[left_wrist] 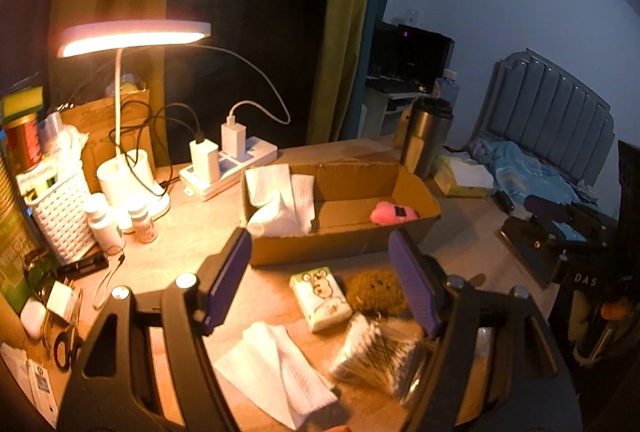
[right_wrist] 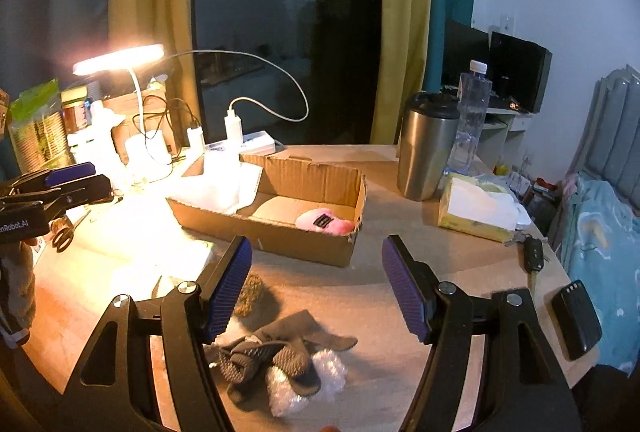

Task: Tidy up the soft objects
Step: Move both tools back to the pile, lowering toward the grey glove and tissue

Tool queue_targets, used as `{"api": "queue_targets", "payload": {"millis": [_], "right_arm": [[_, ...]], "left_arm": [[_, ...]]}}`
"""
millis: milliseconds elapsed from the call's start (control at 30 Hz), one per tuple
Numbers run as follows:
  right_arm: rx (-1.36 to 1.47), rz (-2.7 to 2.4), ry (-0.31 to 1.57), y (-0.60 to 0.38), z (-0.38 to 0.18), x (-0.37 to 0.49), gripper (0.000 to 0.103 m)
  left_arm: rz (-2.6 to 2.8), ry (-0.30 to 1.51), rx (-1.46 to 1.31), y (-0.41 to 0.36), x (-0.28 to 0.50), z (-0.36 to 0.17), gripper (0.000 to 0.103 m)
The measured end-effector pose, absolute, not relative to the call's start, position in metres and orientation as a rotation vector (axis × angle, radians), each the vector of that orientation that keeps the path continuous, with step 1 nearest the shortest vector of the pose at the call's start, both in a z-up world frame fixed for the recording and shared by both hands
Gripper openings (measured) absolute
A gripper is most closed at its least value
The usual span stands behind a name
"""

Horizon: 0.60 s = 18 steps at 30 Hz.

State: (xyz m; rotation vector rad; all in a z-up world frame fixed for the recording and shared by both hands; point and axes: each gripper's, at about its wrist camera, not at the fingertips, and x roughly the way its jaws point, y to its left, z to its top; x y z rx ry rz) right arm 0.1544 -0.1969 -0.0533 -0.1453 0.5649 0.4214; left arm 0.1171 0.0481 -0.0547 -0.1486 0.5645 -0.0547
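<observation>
An open cardboard box stands mid-table. It holds white socks at its left end and a pink plush at its right end. My left gripper is open and empty in front of the box, above a white sock, a tissue pack, a brown knitted piece and a cotton swab pack. My right gripper is open and empty above grey socks and a white fluffy item.
A lit desk lamp, power strip with chargers, bottles and a white basket crowd the left. A steel tumbler, water bottle, tissue box, car key and black device sit right. Scissors lie left.
</observation>
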Motion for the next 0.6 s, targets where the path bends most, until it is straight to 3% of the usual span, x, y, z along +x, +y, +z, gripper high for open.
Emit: {"api": "queue_targets", "payload": {"millis": [600], "right_arm": [[-0.147, 0.439, 0.731, -0.200, -0.122, 0.141, 0.071]], "left_arm": [[-0.013, 0.708, -0.183, 0.048, 0.091, -0.121, 0.073]]}}
